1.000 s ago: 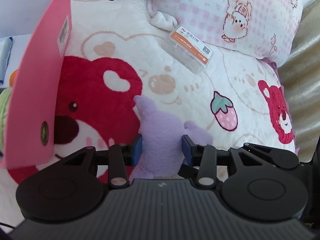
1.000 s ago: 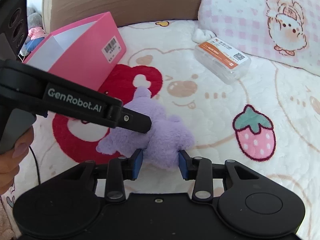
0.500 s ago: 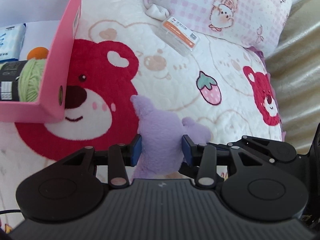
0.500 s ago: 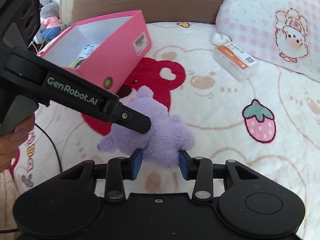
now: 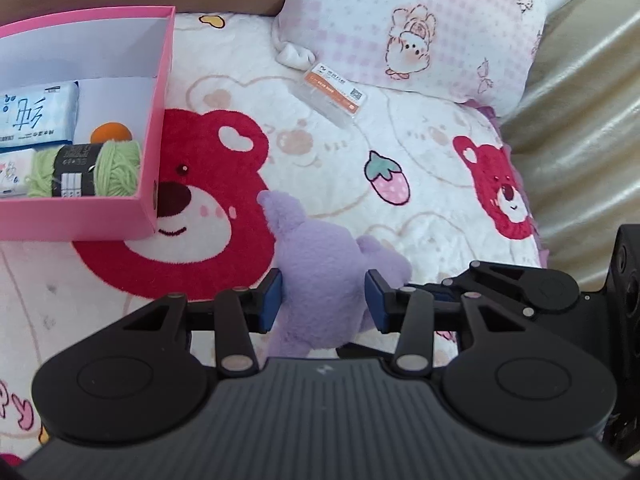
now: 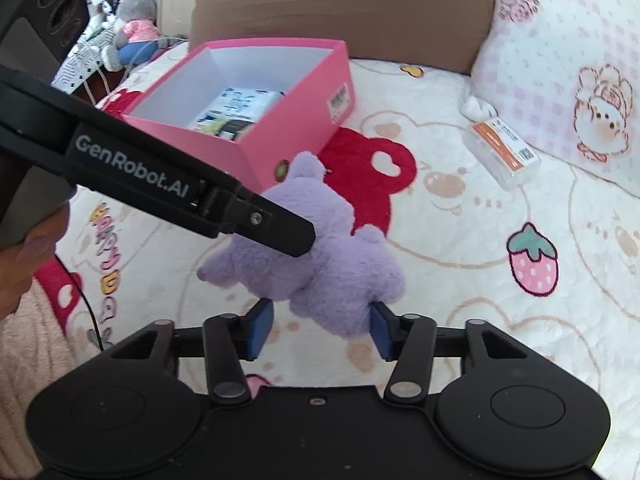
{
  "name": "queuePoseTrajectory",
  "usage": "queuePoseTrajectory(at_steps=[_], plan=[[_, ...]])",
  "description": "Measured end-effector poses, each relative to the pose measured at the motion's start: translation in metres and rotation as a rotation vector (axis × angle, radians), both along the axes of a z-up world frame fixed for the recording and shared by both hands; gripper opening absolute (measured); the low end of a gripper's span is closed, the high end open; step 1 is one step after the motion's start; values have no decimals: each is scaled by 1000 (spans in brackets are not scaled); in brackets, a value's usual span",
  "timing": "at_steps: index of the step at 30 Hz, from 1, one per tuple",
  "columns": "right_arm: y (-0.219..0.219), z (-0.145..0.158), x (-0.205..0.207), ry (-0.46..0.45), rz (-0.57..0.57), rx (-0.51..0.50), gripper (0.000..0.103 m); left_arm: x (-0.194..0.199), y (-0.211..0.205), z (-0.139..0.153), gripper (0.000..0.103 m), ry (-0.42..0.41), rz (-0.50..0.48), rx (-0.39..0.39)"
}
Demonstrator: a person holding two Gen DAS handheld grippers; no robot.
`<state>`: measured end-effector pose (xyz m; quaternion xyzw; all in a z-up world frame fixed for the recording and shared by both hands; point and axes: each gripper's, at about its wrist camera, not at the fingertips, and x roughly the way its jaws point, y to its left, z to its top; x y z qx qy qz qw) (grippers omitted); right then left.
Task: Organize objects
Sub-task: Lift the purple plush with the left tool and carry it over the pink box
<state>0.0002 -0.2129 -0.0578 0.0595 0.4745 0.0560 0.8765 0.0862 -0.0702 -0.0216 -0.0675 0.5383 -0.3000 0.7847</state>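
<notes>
A purple plush toy hangs above the bear-print blanket, gripped by my left gripper, whose blue pads press its sides. In the right wrist view the same plush toy sits between the pads of my right gripper; the left pad stands apart from it, so the right gripper looks open. The left gripper's arm crosses that view. The pink box at the left holds green yarn, tissue packs and an orange ball. It also shows in the right wrist view.
A clear plastic case with an orange label lies near a pink checked pillow. A brown headboard cushion stands behind the box. A gold curtain hangs at the right. Stuffed toys sit at the far left.
Both grippers have risen with the plush toy, so the box's inside shows from above. The right gripper's pads have spread wider; its left pad no longer touches the plush.
</notes>
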Motion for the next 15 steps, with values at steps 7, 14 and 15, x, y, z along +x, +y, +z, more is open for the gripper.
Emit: queuePoseTrajectory(at_steps=[7, 14, 15], plan=[[19, 24, -5, -25, 37, -6, 70, -13, 26, 11, 42, 31, 12, -32], [43, 36, -2, -41, 93, -13, 71, -28, 52, 27, 42, -7, 40, -26], [45, 37, -1, -41, 102, -6, 71, -30, 55, 28, 42, -15, 49, -21]])
